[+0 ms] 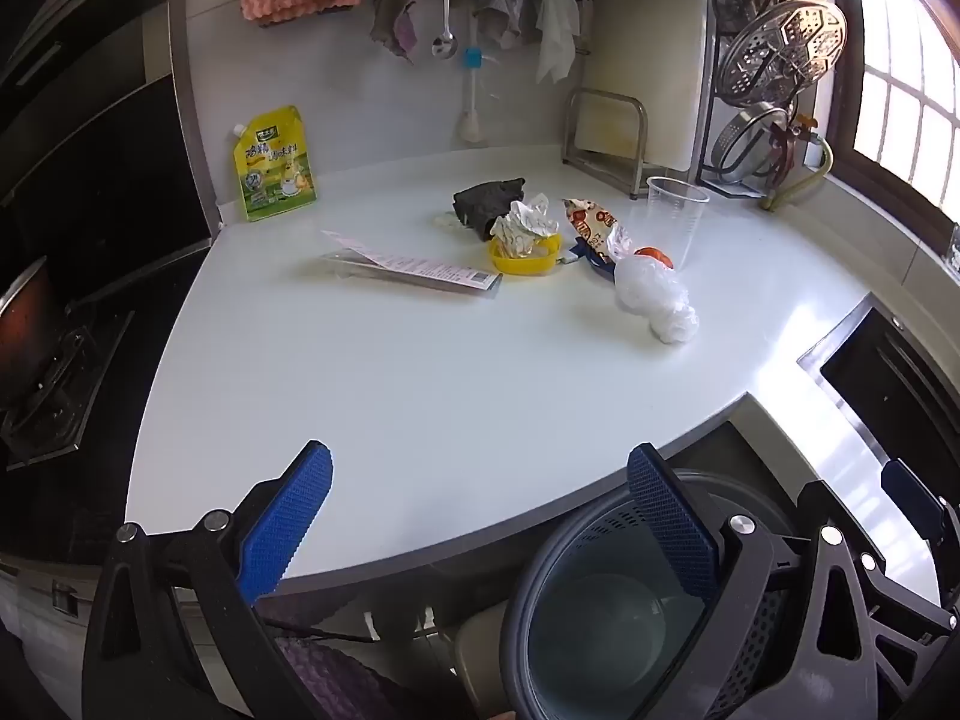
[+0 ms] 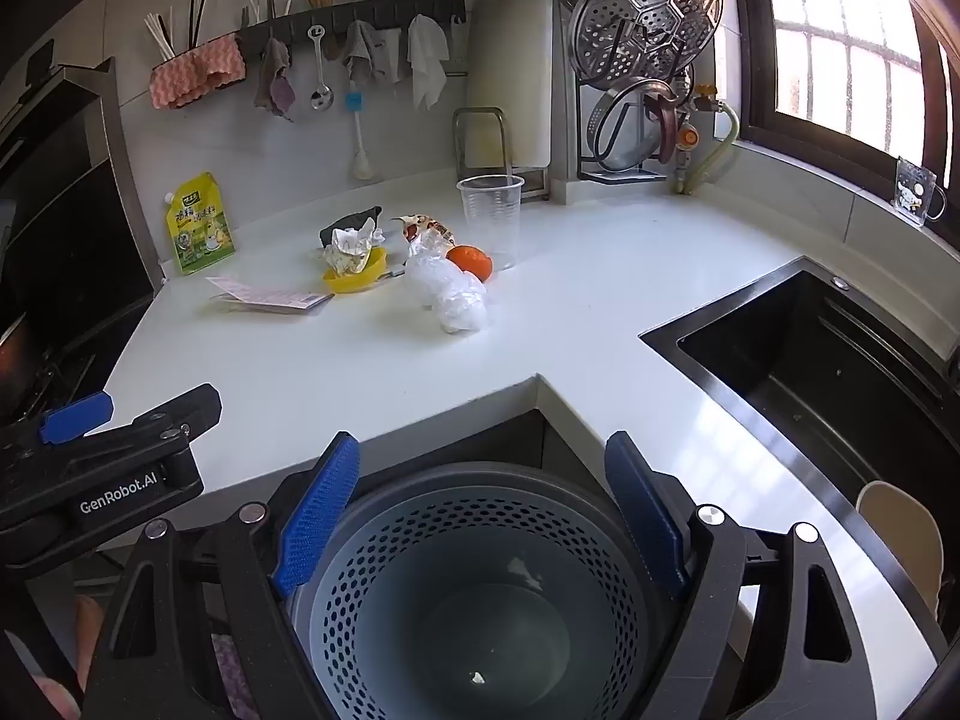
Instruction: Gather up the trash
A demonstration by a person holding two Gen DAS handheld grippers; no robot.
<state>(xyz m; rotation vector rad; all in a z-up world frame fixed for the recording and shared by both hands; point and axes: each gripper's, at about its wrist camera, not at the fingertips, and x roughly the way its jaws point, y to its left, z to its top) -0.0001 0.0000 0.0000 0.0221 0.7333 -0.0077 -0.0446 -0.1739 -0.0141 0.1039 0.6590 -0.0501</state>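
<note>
White bench (image 2: 600, 276), trash heaped mid-surface, well ahead of both grippers. Left gripper (image 1: 480, 516) and right gripper (image 2: 480, 510) gape empty; crumpled plastic bag (image 2: 450, 291) lies nearest, closer to the right.

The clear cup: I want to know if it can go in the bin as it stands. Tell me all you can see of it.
The clear cup is see-through thin plastic with fine ribs round its wall and a rolled rim. It stands upright, mouth up, and looks empty. It is on the white counter behind the trash pile, in front of the metal rack. An orange sits right at its base; whether they touch is unclear. No tongs are near it.
</note>
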